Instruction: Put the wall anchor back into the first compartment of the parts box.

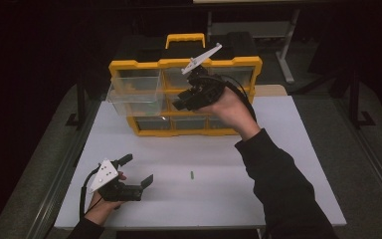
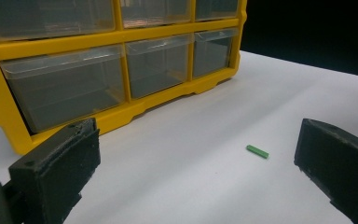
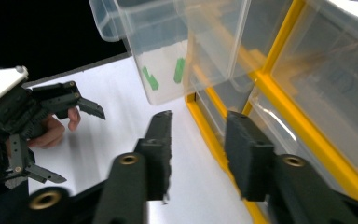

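Observation:
A yellow organizer [image 1: 184,63] with clear drawers stands at the back of the white table [image 1: 278,189]. Its top-left drawer [image 1: 134,94] is pulled out, and in the right gripper view that drawer [image 3: 158,42] holds two green pieces [image 3: 150,78]. One small green piece [image 1: 191,175] lies on the table. My right gripper [image 1: 181,99] hangs in front of the organizer's middle drawers, open with nothing between its jaws [image 3: 199,126]. Near the front left, my left gripper [image 1: 138,169] is open and empty, and the green piece [image 2: 257,151] lies ahead of it, toward its right jaw.
The organizer [image 2: 121,35] has a yellow carry handle [image 1: 185,39] on top, and its lower drawers are pushed in. In the right gripper view the left gripper [image 3: 81,147] shows farther off over the table. A metal rail [image 1: 59,174] runs along the table's left side.

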Tool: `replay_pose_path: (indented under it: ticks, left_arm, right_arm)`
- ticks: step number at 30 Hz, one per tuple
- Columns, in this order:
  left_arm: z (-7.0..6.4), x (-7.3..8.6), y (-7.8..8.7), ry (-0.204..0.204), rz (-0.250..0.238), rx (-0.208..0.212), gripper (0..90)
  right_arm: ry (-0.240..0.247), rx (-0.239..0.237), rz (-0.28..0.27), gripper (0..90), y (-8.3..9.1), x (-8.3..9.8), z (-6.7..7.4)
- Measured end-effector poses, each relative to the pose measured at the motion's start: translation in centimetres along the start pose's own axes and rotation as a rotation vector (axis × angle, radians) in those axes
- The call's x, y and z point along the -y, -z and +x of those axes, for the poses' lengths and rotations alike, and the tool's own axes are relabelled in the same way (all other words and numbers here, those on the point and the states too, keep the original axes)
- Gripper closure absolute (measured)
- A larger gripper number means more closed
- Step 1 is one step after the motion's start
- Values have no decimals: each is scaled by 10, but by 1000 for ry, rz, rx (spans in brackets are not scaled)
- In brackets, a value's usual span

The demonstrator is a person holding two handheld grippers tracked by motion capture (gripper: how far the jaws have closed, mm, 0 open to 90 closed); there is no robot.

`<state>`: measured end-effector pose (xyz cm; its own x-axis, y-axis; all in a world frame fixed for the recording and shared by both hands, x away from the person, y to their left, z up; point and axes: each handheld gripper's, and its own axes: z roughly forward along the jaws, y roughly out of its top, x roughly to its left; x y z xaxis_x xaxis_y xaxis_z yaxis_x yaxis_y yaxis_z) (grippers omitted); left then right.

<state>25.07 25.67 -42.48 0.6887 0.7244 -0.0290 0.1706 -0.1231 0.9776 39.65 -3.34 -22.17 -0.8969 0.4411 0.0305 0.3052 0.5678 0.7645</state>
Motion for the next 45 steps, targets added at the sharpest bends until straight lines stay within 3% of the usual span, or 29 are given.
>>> replay_pose_path:
  ticks: [3,11,26,45]
  left_arm:
    - [0,0,0,-4,4,0,0]
    - [0,0,0,-7,3,0,0]
    - [1,0,1,-13,13,-1,0]
    - [0,0,1,-12,12,0,0]
  right_arm:
    - [-3,9,-7,454,-4,7,0]
    - [-15,49,1,288,-13,22,0]
    - [-26,64,12,209,-27,53,5]
    - [-69,41,32,208,-54,97,13]
